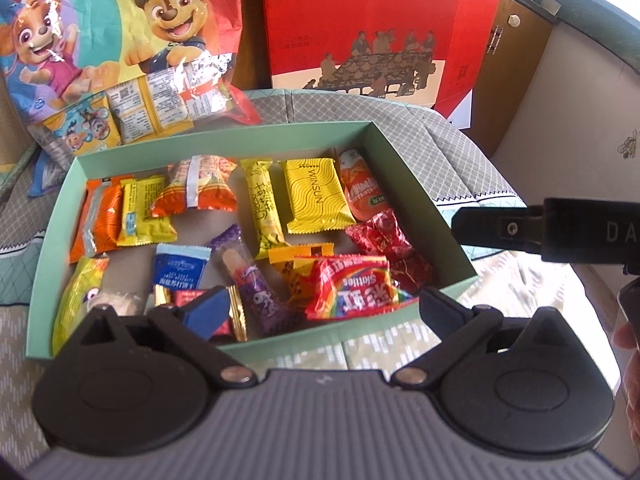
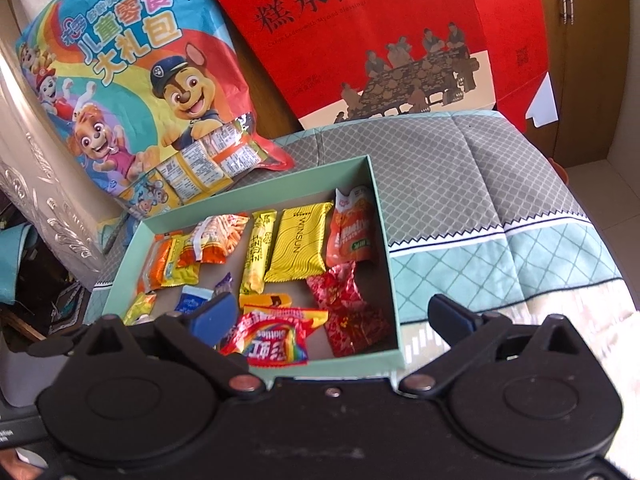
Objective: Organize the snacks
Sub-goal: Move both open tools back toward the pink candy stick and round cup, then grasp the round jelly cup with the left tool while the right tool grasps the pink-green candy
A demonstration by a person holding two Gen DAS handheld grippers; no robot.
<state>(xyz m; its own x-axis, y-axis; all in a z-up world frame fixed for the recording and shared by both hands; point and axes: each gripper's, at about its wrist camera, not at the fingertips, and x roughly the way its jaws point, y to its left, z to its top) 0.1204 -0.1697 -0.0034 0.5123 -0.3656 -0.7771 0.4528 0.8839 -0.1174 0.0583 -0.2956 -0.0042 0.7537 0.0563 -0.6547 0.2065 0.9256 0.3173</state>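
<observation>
A shallow mint-green box (image 1: 416,184) (image 2: 380,216) lies on a quilted cloth and holds several wrapped snacks. Among them are a rainbow Skittles pack (image 1: 352,286) (image 2: 276,340), a yellow wavy-lined pack (image 1: 316,196) (image 2: 298,244), a red foil pack (image 1: 390,242) (image 2: 344,304) and a purple stick snack (image 1: 256,292). My left gripper (image 1: 326,308) hovers over the box's near edge, open and empty. My right gripper (image 2: 334,318) hangs over the near right corner, also open and empty. In the left wrist view the other gripper's black finger (image 1: 496,228) juts in from the right.
A cartoon-dog snack bag (image 1: 120,48) (image 2: 148,92) leans behind the box on the left. A red paper gift bag (image 1: 372,28) (image 2: 400,44) stands behind it. A brown cabinet (image 2: 580,60) is at the far right. The quilt (image 2: 460,184) extends right of the box.
</observation>
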